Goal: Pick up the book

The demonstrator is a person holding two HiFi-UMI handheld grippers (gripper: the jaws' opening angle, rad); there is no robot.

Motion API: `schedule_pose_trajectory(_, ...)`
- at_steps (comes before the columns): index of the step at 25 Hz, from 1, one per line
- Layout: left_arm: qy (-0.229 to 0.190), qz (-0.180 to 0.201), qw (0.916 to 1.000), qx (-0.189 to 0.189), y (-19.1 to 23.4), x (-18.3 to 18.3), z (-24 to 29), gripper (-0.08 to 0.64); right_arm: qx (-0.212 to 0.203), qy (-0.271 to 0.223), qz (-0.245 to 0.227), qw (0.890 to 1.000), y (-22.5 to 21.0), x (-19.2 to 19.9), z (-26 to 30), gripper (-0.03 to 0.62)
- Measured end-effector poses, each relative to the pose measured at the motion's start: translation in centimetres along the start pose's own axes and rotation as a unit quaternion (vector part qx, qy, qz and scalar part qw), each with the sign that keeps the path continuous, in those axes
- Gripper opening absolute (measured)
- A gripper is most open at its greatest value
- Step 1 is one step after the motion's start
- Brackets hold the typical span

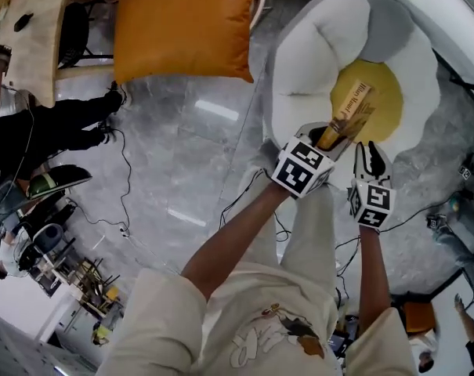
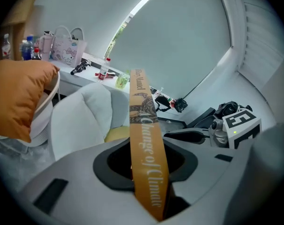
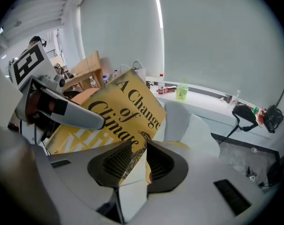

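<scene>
Orange cushion (image 1: 182, 26): far left of the head view, on a chair over the grey floor (image 1: 182, 147). The left gripper view shows it too (image 2: 15, 95); the right gripper view does not show it clearly.
Egg cushion (image 1: 315, 45): white lobes round a yellow centre, right of the orange cushion. Only the head view gives its whole outline; each gripper view shows just a few lobes (image 2: 80, 121) (image 3: 193, 125).
Left tool (image 1: 324, 138): clamped on the book (image 1: 352, 108). Its own view (image 2: 146, 158) shows the orange spine (image 2: 144, 125) upright between the jaws, lettering running down it.
Book: held in the air by both tools at its near end, far end over the yellow centre in the head view. Only the right gripper view shows the yellow front cover and title (image 3: 118, 111).
Right tool (image 1: 370, 157): just right of the left tool. Its own view (image 3: 134, 161) shows the ribbed pads closed on the book's lower corner, white page edge between them.
Bench (image 2: 92, 71): white, along the wall behind the egg cushion, carrying bottles and a pink bag (image 2: 66, 46). It shows in both gripper views (image 3: 203, 95).
</scene>
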State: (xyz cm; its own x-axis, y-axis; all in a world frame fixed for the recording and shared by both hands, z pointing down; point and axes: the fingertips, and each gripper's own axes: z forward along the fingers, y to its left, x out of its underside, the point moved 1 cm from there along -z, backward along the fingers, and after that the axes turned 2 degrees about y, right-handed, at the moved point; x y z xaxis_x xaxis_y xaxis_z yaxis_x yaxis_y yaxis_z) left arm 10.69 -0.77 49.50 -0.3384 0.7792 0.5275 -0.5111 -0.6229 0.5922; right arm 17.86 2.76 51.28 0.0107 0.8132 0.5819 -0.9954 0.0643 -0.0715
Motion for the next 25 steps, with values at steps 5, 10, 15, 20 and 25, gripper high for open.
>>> schedule_pose_trajectory(5, -0.033, -0.012, 0.9990, -0.027, 0.7, -1.9, -5.9, 0.144, -0.018, -0.020, -0.019, 0.999, 3.6, -4.4, -2.0, 0.118)
schedule_pose_trajectory(10, -0.066, -0.031, 0.9966, -0.038, 1.6, -4.0, -10.6, 0.146, -0.037, -0.043, -0.061, 0.997, 7.3, -9.0, -2.9, 0.118)
schedule_pose_trajectory(15, -0.094, -0.043, 0.9931, -0.056, 1.7, -6.3, -14.9, 0.146, -0.051, -0.059, -0.082, 0.994, 10.1, -13.1, -5.2, 0.118)
schedule_pose_trajectory(20, -0.114, -0.039, 0.9899, -0.075, 1.8, -7.7, -18.6, 0.145, -0.056, -0.081, -0.088, 0.991, 12.2, -15.7, -7.1, 0.118)
schedule_pose_trajectory(25, -0.124, -0.033, 0.9881, -0.084, 1.9, -9.4, -21.5, 0.145, -0.056, -0.098, -0.093, 0.989, 13.5, -19.4, -8.3, 0.118)
